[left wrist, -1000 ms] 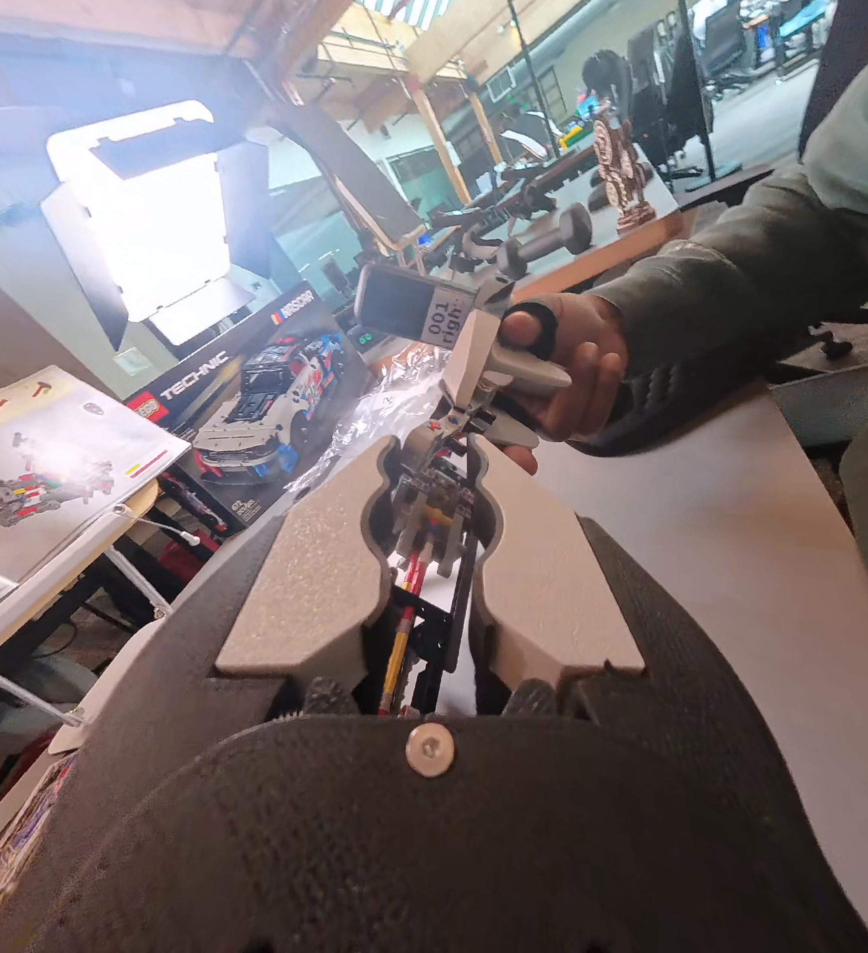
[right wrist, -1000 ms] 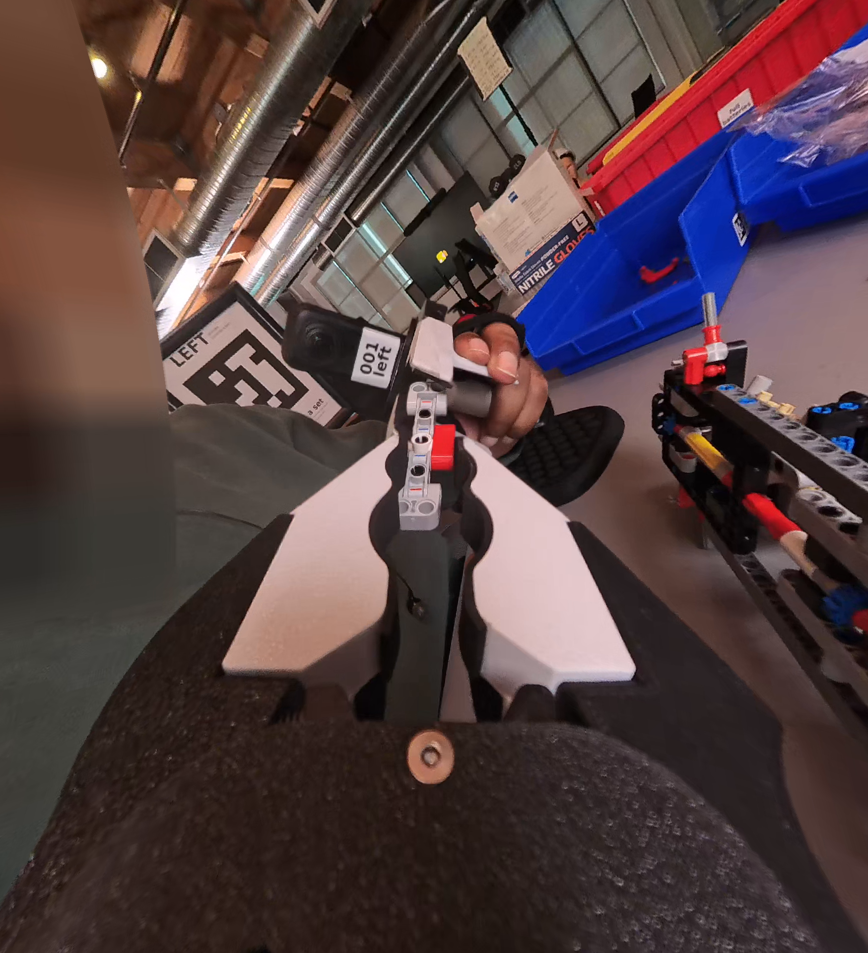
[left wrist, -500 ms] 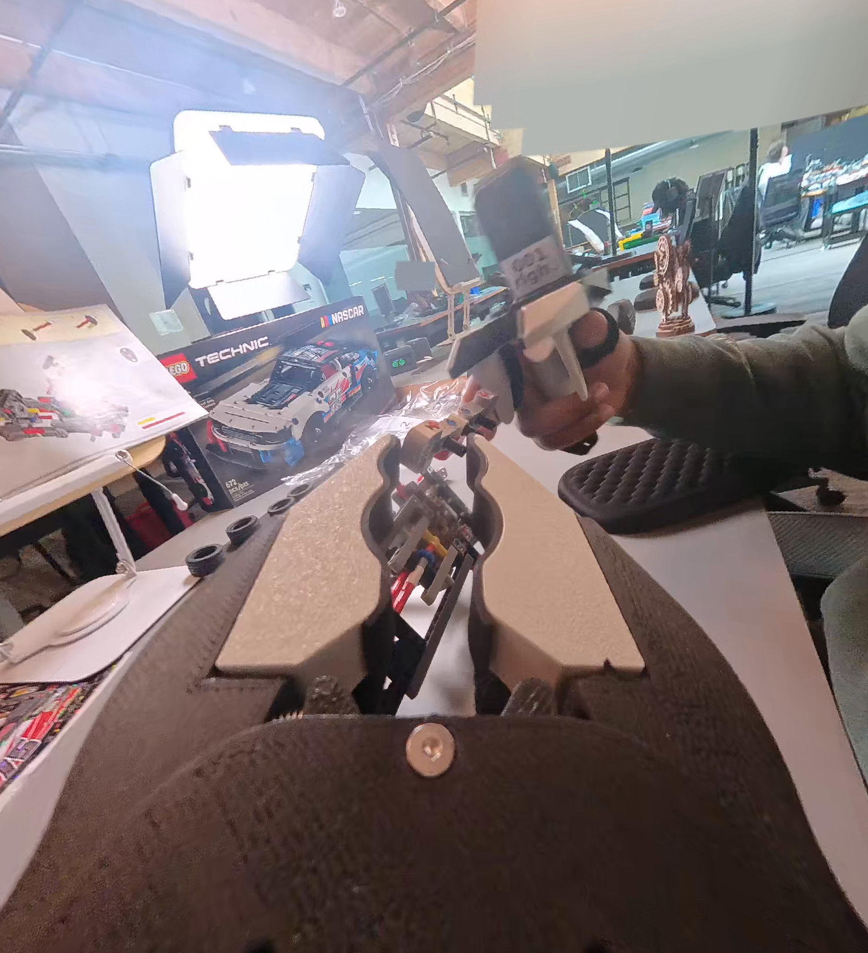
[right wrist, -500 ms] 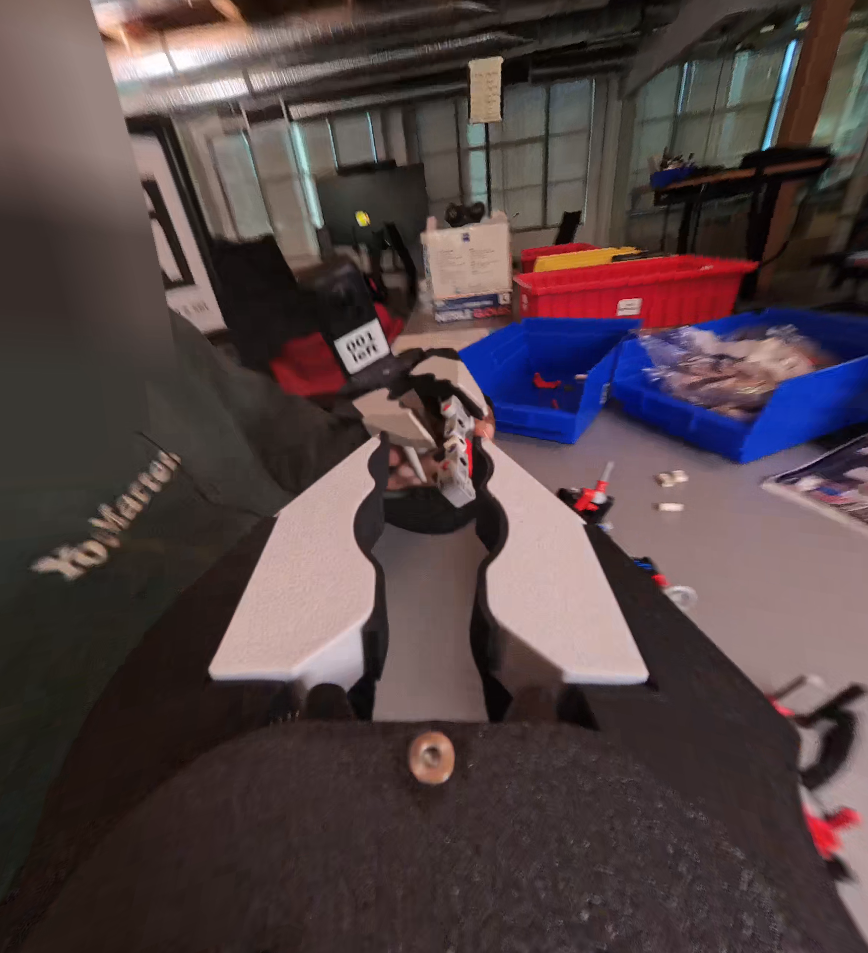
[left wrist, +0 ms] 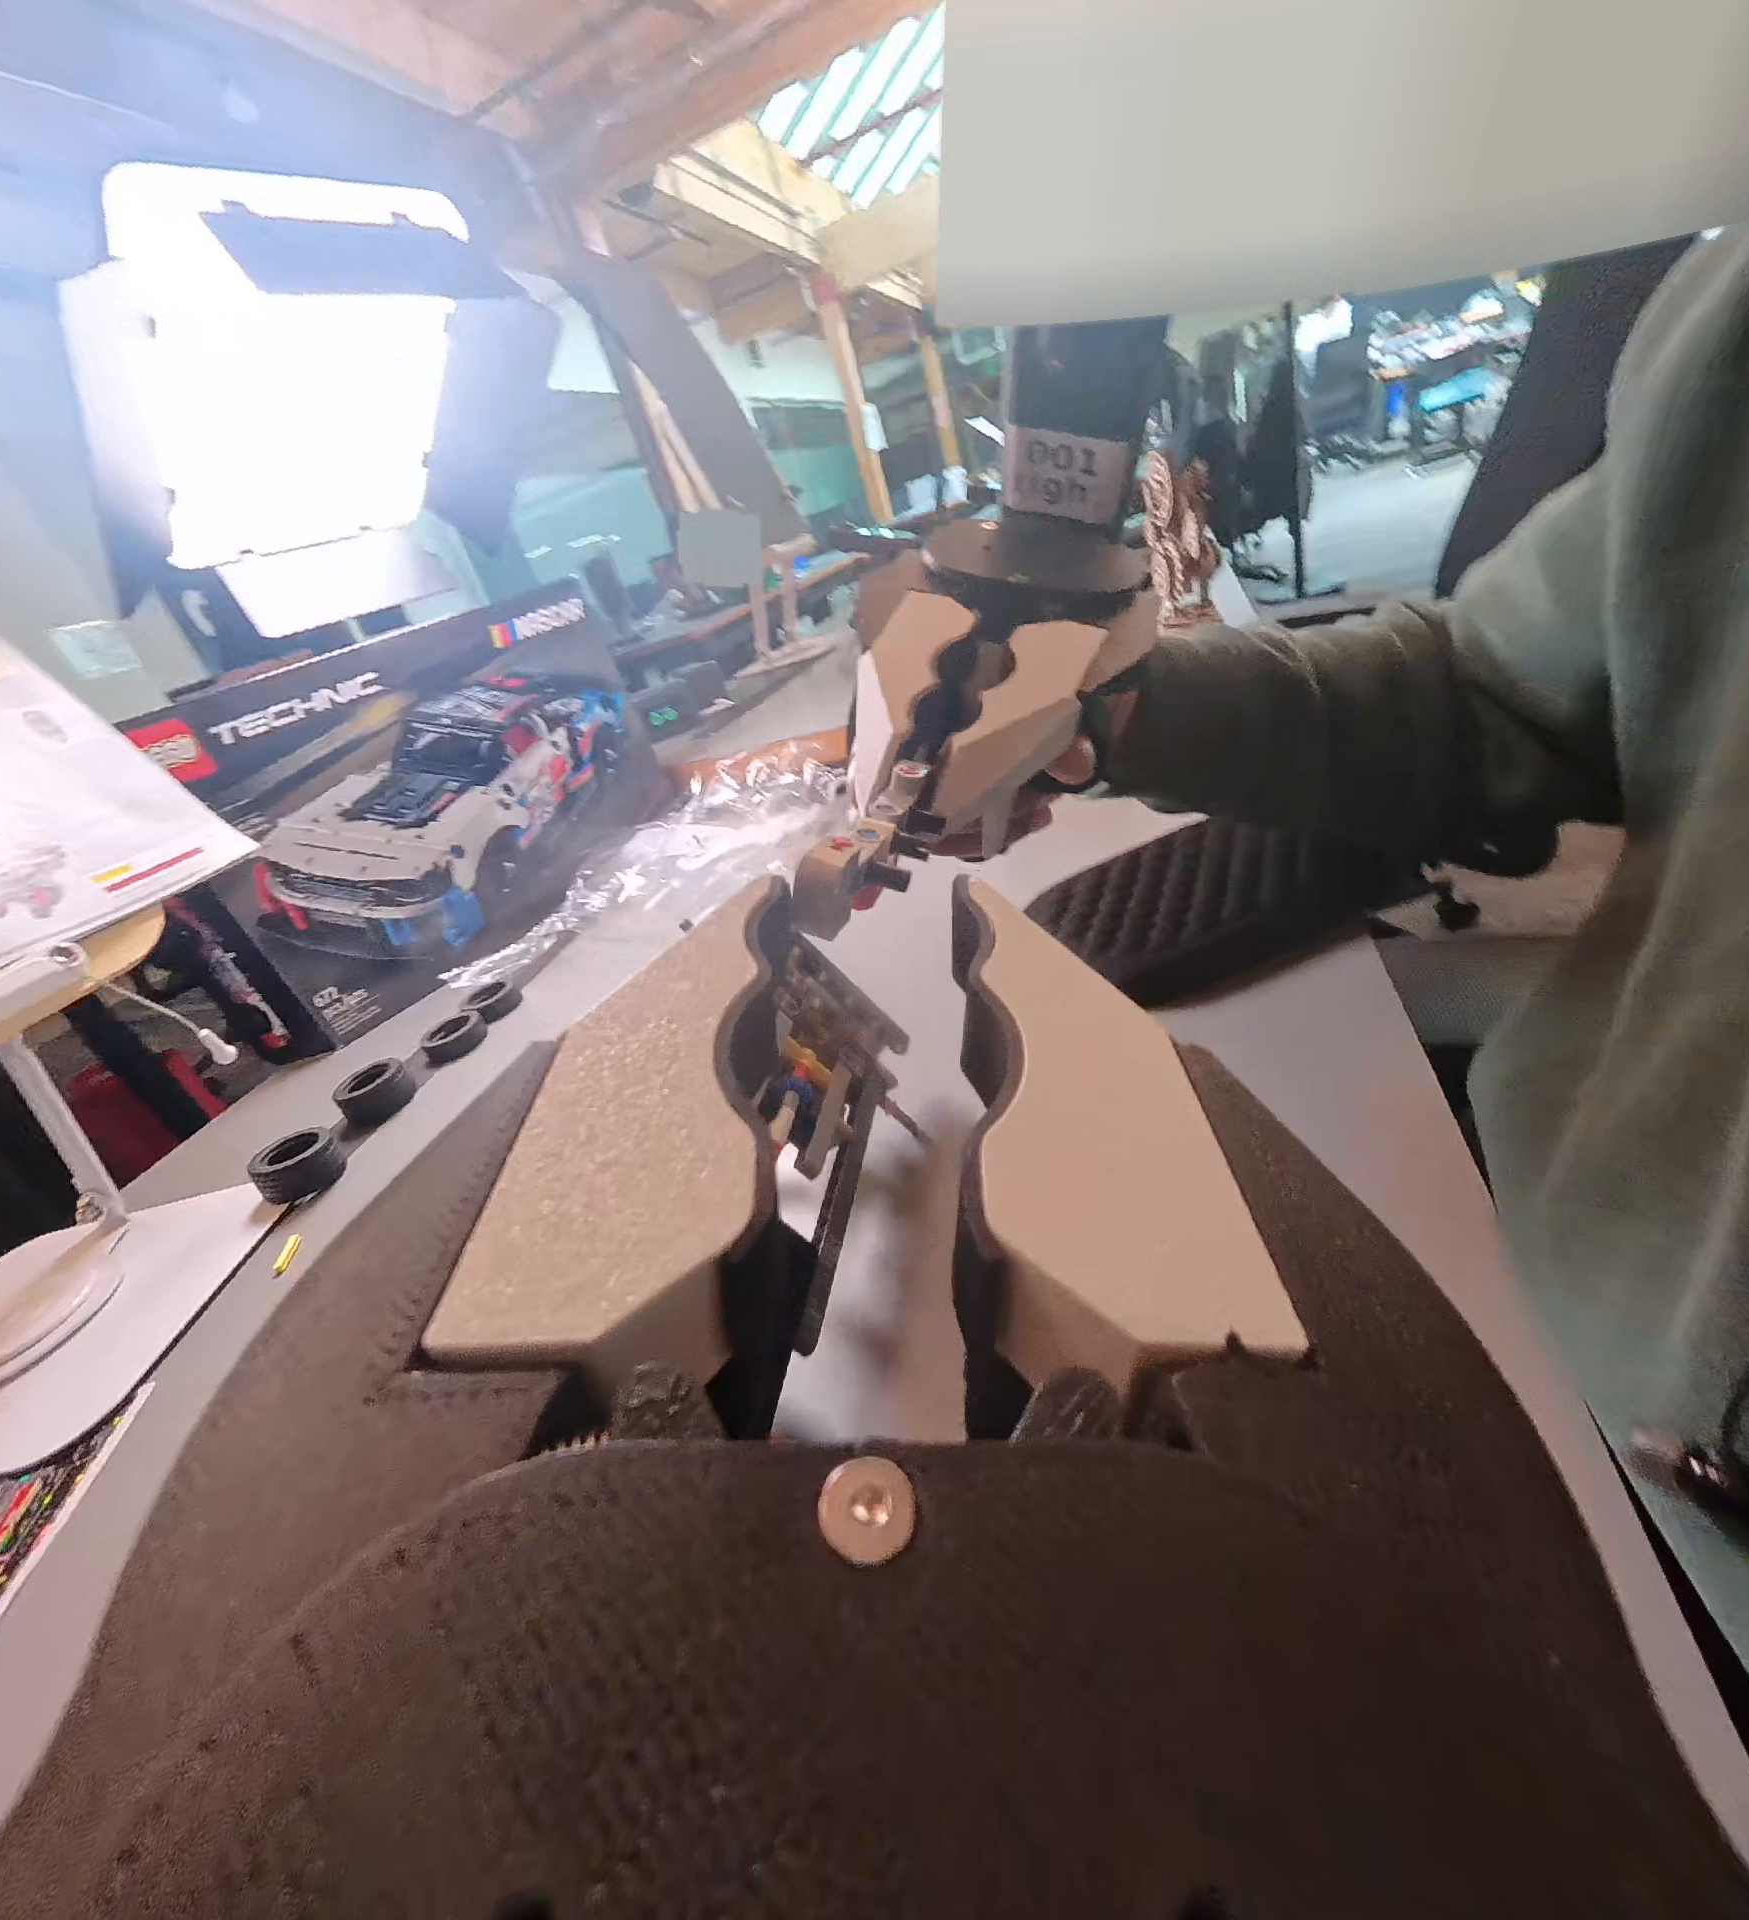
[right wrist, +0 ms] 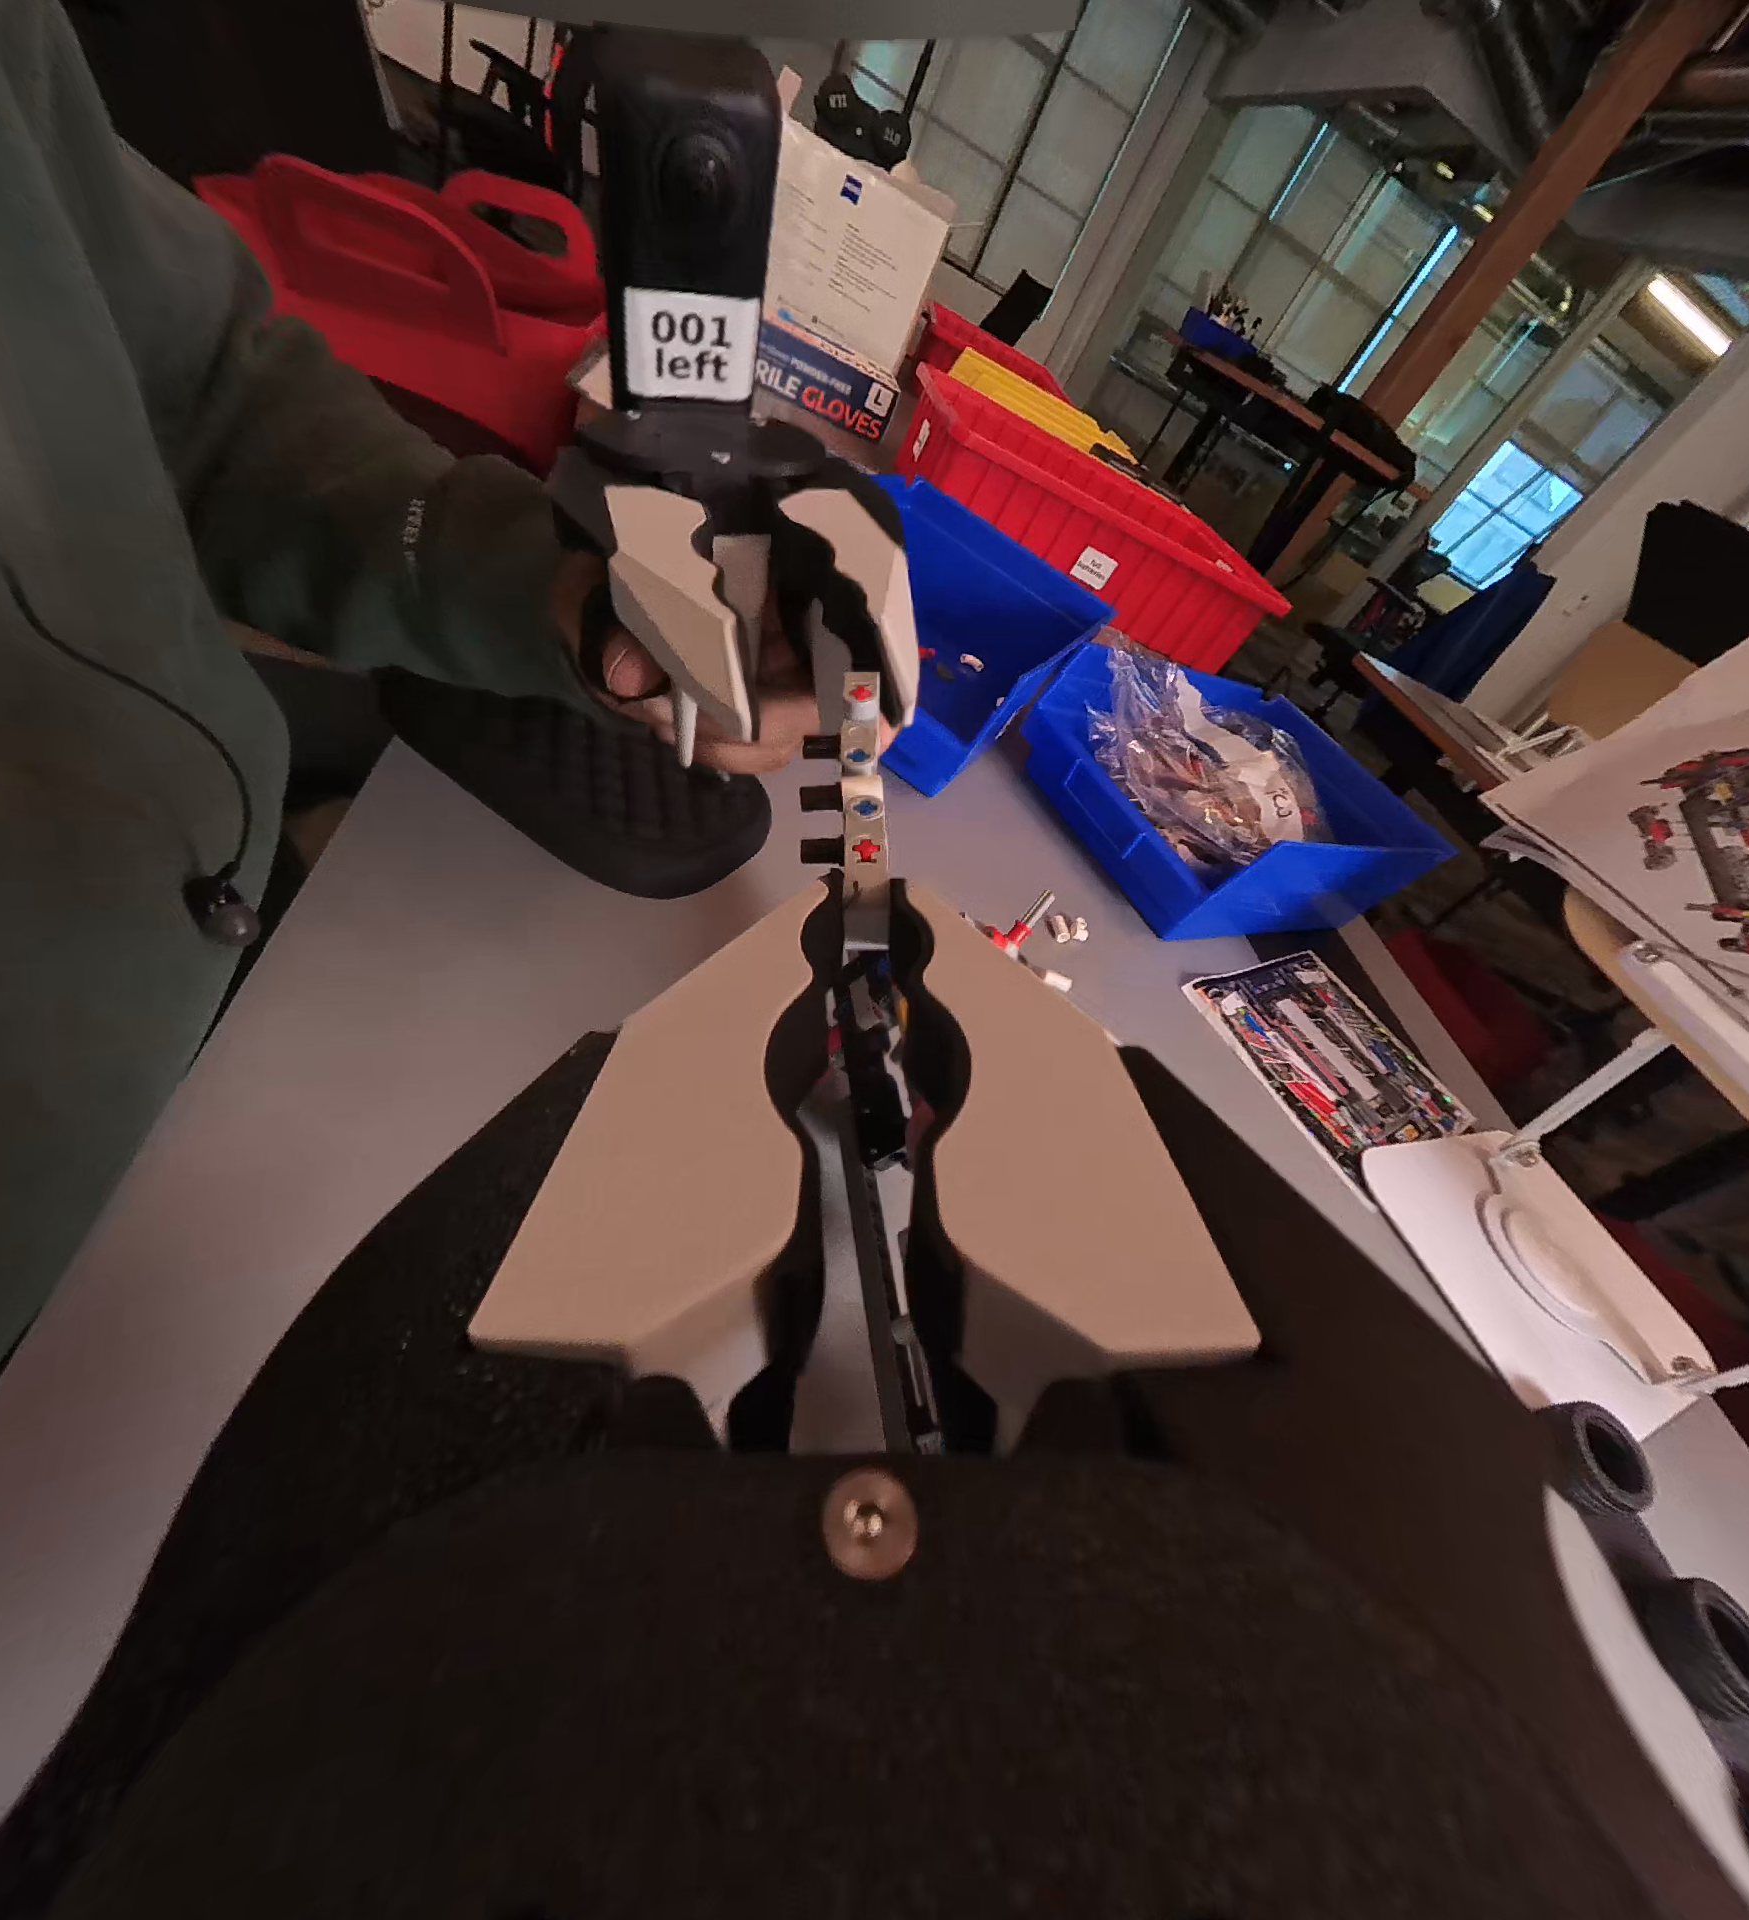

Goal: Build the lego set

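A grey Lego beam point(right wrist: 865, 821) with black pins and red and blue axle ends spans between the two grippers. My right gripper point(right wrist: 863, 896) is shut on its near end. The left wrist view shows this grip from the front, with the right gripper point(left wrist: 917, 810) closed on the beam point(left wrist: 828, 883). My left gripper point(left wrist: 868, 899) is open, with a clear gap on its right side. The beam's far end rests against one left finger point(right wrist: 880, 623). A black frame assembly point(left wrist: 834, 1195) hangs blurred between the left fingers and also shows under the right fingers point(right wrist: 875, 1195).
Two blue bins point(right wrist: 1254, 894) and a red bin point(right wrist: 1057, 499) stand on the grey table, with loose small parts point(right wrist: 1031, 920) and a sticker sheet point(right wrist: 1327, 1060). Black tyres point(left wrist: 371, 1091), the set's box point(left wrist: 413, 790), a booklet on a stand point(left wrist: 18, 810) and a black pad point(left wrist: 1213, 914) are nearby. One gripper's finger ends stand about 4 centimetres off the other's.
My left gripper was shut on the assembly and has opened off it. My right gripper opened, then closed again on the grey beam. Both grippers swung to face each other.
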